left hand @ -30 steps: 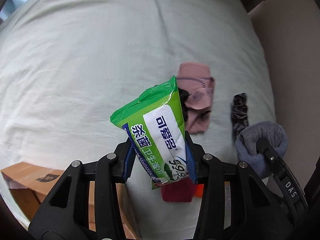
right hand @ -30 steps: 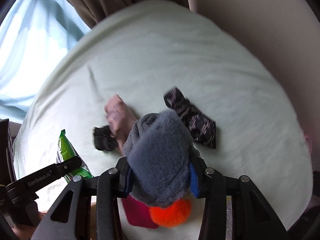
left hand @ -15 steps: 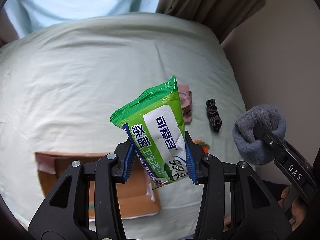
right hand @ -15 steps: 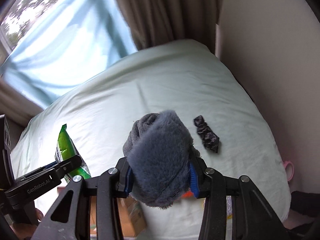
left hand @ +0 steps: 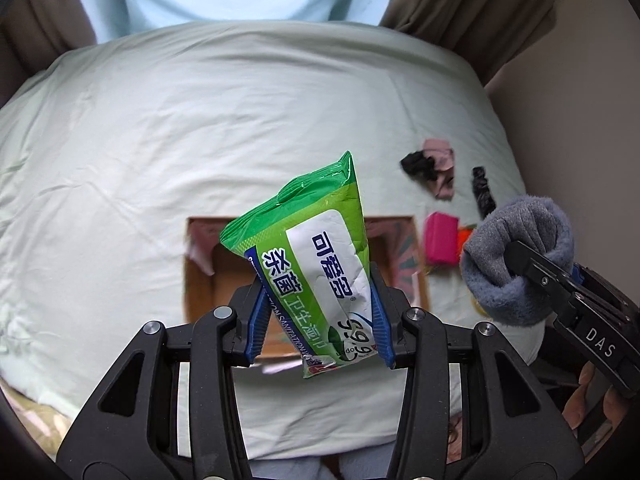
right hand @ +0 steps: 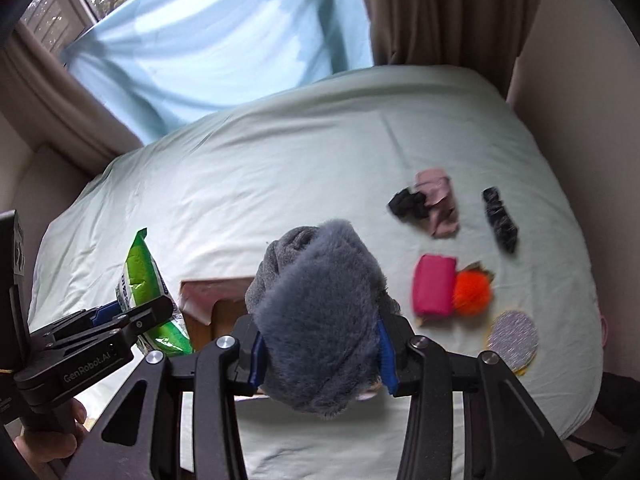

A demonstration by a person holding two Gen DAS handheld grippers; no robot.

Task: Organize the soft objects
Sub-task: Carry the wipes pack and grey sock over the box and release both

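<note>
Left wrist view: left tongs (left hand: pixel 316 320) clamped on green wipes pack (left hand: pixel 316 264), blue pads pressing both sides, pack tilted w/ top corner toward 12 o'clock. Behind/below it, open cardboard box (left hand: pixel 200 280) sits on pale green bed (left hand: pixel 200 120), pink lining at its rim. At 3 o'clock, right tongs (left hand: pixel 532 268) hold grey fuzzy sock roll (left hand: pixel 516 260). On bed at 1–2 o'clock: pink cloth (left hand: pixel 442 160) w/ black scrunchie (left hand: pixel 418 166) touching it, dark patterned sock (left hand: pixel 482 190) just beside, magenta pouch (left hand: pixel 440 238) near box's right edge.

Right wrist view: right tongs (right hand: pixel 320 360) gripping grey fuzzy sock roll (right hand: pixel 316 320), which fills gap btwn pads. Left tongs (right hand: pixel 120 312) at 9 o'clock w/ green wipes pack (right hand: pixel 140 276) standing up out of them; hand (right hand: pixel 44 440) at 8 o'clock. Box corner (right hand: pixel 208 300) shows btwn the two. At 2–3 o'clock on bed (right hand: pixel 280 160): pink cloth (right hand: pixel 438 200) touching black scrunchie (right hand: pixel 408 204), dark patterned sock (right hand: pixel 500 218), magenta pouch (right hand: pixel 434 290) touching orange pom-pom (right hand: pixel 472 292), glittery round pad (right hand: pixel 514 336) near bed edge. Blue curtain (right hand: pixel 220 40) at 12 o'clock.
</note>
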